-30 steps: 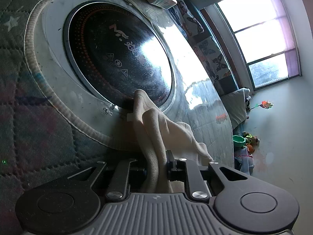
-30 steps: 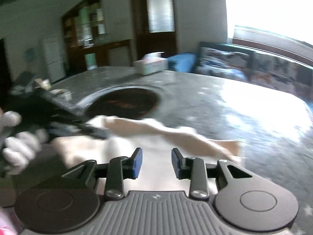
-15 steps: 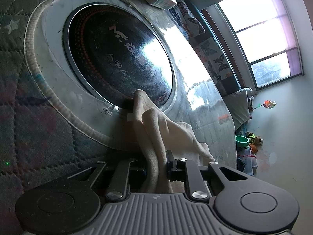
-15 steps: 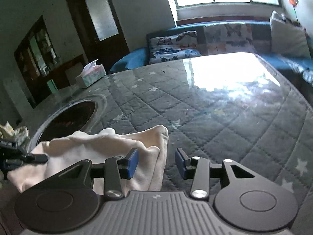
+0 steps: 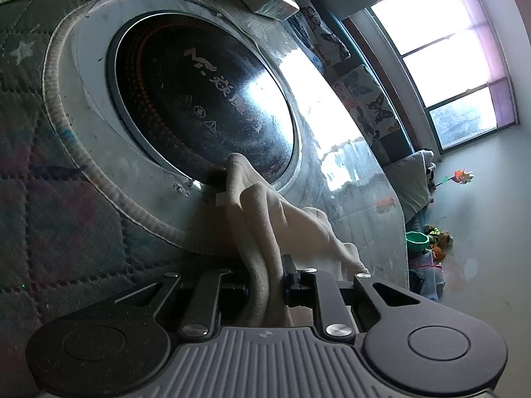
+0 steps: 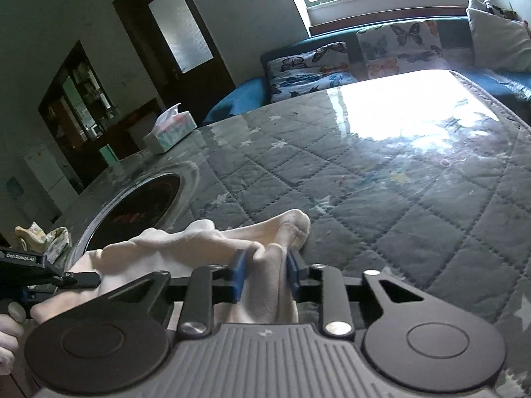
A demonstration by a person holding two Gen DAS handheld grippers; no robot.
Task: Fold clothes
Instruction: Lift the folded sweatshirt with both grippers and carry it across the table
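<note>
A cream-white cloth [image 5: 265, 219] lies bunched on the quilted grey table cover [image 6: 381, 179]. My left gripper [image 5: 265, 278] is shut on one end of it, near the round black cooktop [image 5: 199, 99]. In the right wrist view the same cloth [image 6: 186, 245] stretches from the left gripper [image 6: 79, 278] at the far left to my right gripper [image 6: 264, 272], whose blue-padded jaws are shut on a thick fold of it. The cloth's far tip rests on the cover.
A tissue box [image 6: 171, 131] stands at the table's far side. A patterned rag [image 6: 43, 237] lies at the left edge. A sofa with butterfly cushions [image 6: 391, 53] runs behind the table under a bright window. Toys [image 5: 428, 238] lie on the floor.
My right gripper has moved onto the cloth's end and closed on it; it was open half a second ago. The left gripper has stayed still, holding its end.
</note>
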